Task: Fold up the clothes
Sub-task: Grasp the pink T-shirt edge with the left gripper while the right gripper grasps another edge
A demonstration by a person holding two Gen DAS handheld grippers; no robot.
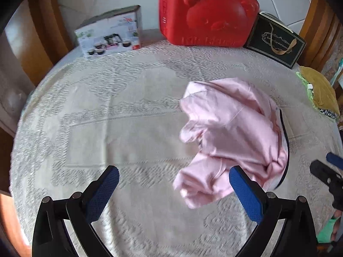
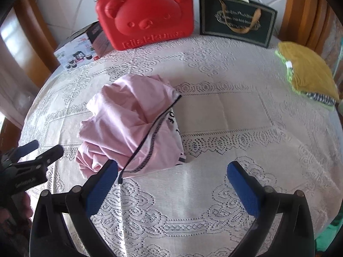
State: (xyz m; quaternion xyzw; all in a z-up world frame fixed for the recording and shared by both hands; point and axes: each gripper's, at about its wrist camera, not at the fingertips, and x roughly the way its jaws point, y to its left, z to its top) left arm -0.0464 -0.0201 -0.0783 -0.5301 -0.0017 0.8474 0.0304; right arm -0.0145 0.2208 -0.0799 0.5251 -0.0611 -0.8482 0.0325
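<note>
Both black, blue-padded grippers, left gripper [image 1: 173, 189] and right gripper [image 2: 172, 184], gape wide, empty. Crumpled pink cotton garment [image 1: 233, 137] lies just ahead, between them, dark-trimmed hem [image 2: 150, 137] running away from right gripper.

matt pink cloth garment [image 2: 130, 124], lace tablecloth [image 2: 235, 128]

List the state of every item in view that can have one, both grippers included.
pink garment: crumpled in a heap, unfolded, not gripped.
left gripper: open, holding nothing.
right gripper: open, holding nothing.
red bear case: closed, standing upright.
folded clothes stack: folded, mustard piece on top, at the table edge.
lace tablecloth: spread flat.
</note>
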